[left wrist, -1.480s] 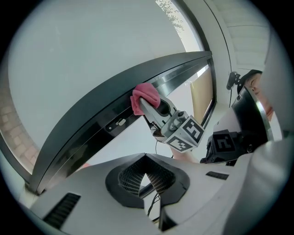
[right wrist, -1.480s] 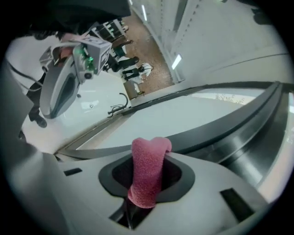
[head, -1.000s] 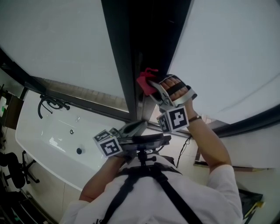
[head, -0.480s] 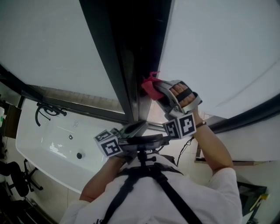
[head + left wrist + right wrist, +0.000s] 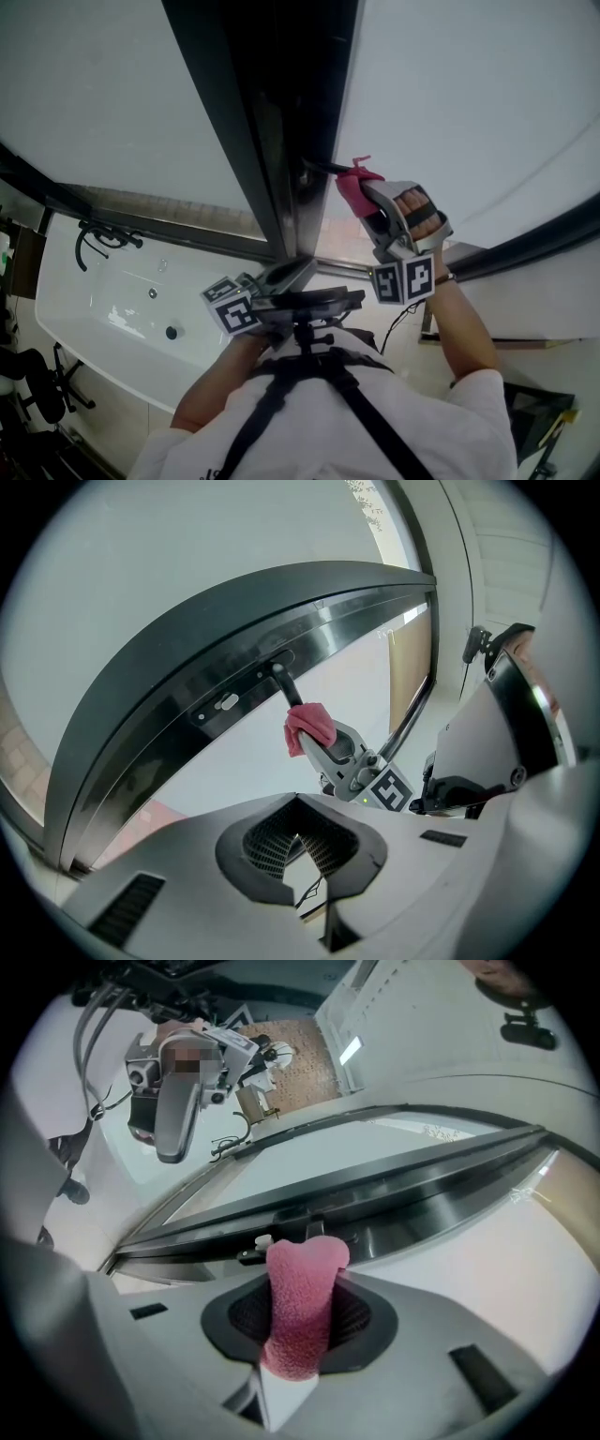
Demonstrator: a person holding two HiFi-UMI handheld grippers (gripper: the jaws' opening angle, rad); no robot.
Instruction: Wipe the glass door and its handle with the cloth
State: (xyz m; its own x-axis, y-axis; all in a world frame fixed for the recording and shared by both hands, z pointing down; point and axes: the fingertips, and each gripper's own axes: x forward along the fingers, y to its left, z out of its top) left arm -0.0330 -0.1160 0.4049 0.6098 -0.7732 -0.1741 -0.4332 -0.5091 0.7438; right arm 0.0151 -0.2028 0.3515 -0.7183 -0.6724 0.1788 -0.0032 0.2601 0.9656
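Head view: two pale frosted panes of the glass door (image 5: pixel 487 112) fill the upper field, split by a dark door frame (image 5: pixel 272 112) that runs down the middle. Below left lies a white bathtub (image 5: pixel 103 300) with a dark tap (image 5: pixel 98 234) at its far rim, and tiled floor shows at the lower right. The panes offer wide bare surface on either side of the frame. The right gripper (image 5: pixel 364 194) is raised to the right edge of the frame, forearm stretched up and the hand (image 5: pixel 415 208) wrapped round its grip. Its jaws are clamped on the pink cloth (image 5: pixel 353 180), which meets the tip of the short dark handle (image 5: pixel 322 167). The left gripper (image 5: pixel 298 269) is held low and close to the chest, level, well apart from the door.

Left gripper view: the left gripper (image 5: pixel 298 803) has its jaws drawn together at the tips with nothing between them. Beyond it the frame (image 5: pixel 234 639) arcs across pale glass. The handle (image 5: pixel 284 686) juts from the frame, and the cloth (image 5: pixel 309 728) sits bunched against its end, carried by the right gripper (image 5: pixel 323 747), which reaches in from the lower right.

Right gripper view: the right gripper (image 5: pixel 300 1326) pinches the cloth (image 5: pixel 305 1265) as an upright fold between its pads, the top of the fold pressed to the base of the handle (image 5: pixel 314 1225) on the frame (image 5: pixel 422 1194). Bare glass spreads to the right of it.
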